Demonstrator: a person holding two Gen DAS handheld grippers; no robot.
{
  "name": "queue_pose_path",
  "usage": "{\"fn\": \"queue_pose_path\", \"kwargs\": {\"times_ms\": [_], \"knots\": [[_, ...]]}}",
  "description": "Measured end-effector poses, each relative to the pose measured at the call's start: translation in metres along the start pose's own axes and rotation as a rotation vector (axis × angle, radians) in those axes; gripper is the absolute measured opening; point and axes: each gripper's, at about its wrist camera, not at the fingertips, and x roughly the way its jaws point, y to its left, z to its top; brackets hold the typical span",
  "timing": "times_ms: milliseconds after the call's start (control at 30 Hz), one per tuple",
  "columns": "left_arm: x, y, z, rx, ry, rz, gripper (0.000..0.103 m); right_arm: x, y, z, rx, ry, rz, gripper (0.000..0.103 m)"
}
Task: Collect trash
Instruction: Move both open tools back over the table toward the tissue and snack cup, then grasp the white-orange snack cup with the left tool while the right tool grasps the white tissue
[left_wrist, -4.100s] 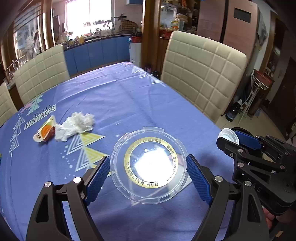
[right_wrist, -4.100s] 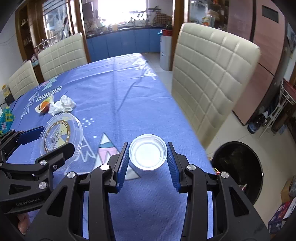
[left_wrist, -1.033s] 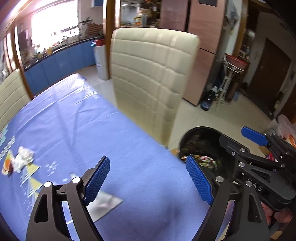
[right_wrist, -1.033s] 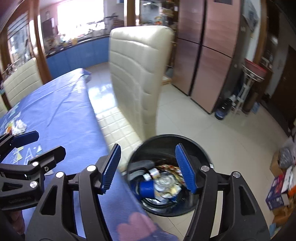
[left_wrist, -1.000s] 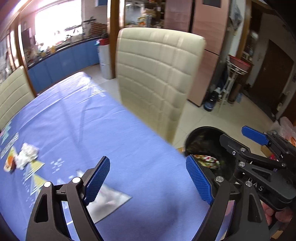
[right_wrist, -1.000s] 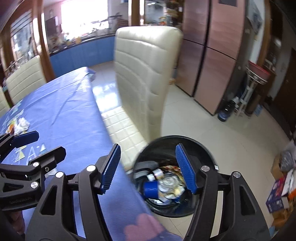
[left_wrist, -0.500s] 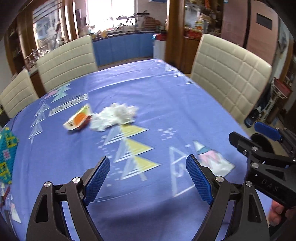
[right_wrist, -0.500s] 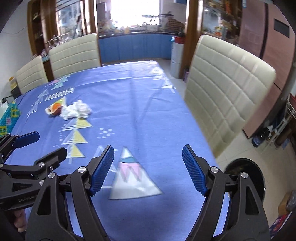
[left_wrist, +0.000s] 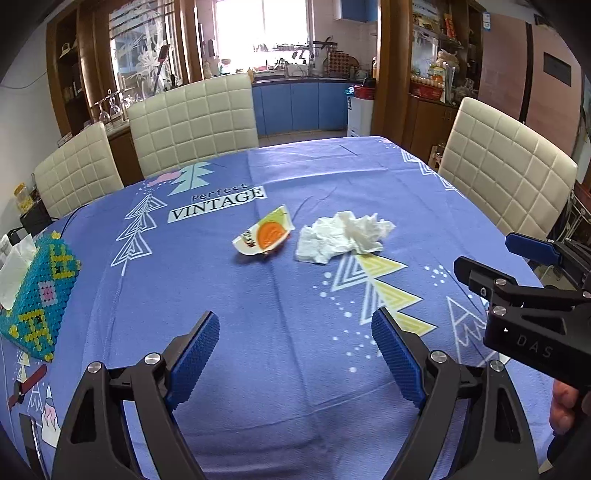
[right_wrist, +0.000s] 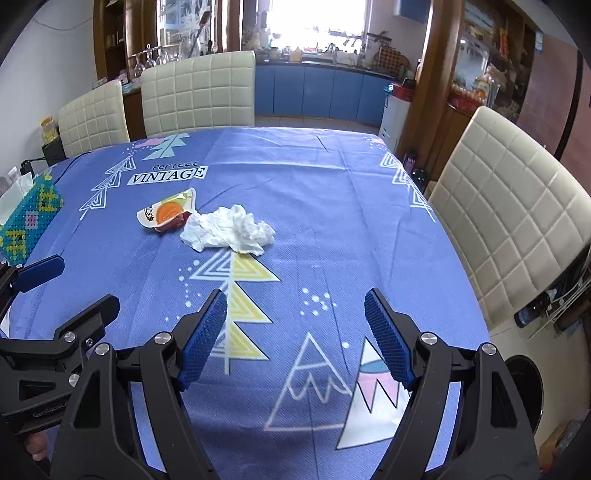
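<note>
Left gripper (left_wrist: 295, 354) low in frame, fingers spread wide, nothing between; right gripper (right_wrist: 295, 334) same, its fingers just opened further, empty. Both over blue desk (left_wrist: 295, 369). Trash left mid-frame, well beyond fingers: crumpled tissue (left_wrist: 341, 236), orange-print wrapper (left_wrist: 264, 236) just beside it. Black bin (right_wrist: 526, 389) at lower right edge. Judged: two pieces remain to collect

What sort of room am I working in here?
Most likely a home dining room: a table under a blue patterned tablecloth with cream padded chairs around it, opening onto a kitchen with blue cabinets beyond.
</note>
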Motion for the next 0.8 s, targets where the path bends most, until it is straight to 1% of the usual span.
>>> {"fn": "queue_pose_path", "kwargs": {"times_ms": [233, 300, 400, 533, 600, 800], "knots": [[0.017, 0.019, 0.006, -0.019, 0.018, 0.005, 0.082, 0.018, 0.017, 0.013, -0.021, 0.013, 0.004, 0.075], [0.024, 0.023, 0.009, -0.019, 0.021, 0.006, 0.082, 0.023, 0.020, 0.018, -0.027, 0.013, 0.005, 0.071], [0.036, 0.026, 0.016, -0.005, 0.020, 0.012, 0.082, 0.034, 0.022, 0.026, -0.032, 0.015, 0.008, 0.068], [0.055, 0.033, 0.029, 0.006, 0.017, 0.018, 0.082, 0.051, 0.024, 0.035, -0.040, 0.024, 0.028, 0.057], [0.066, 0.040, 0.036, -0.001, 0.011, -0.001, 0.082, 0.063, 0.026, 0.039, -0.047, 0.031, 0.035, 0.057], [0.091, 0.053, 0.053, 0.015, -0.018, 0.017, 0.082, 0.095, 0.033, 0.052, -0.029, 0.049, 0.075, 0.058]]}}
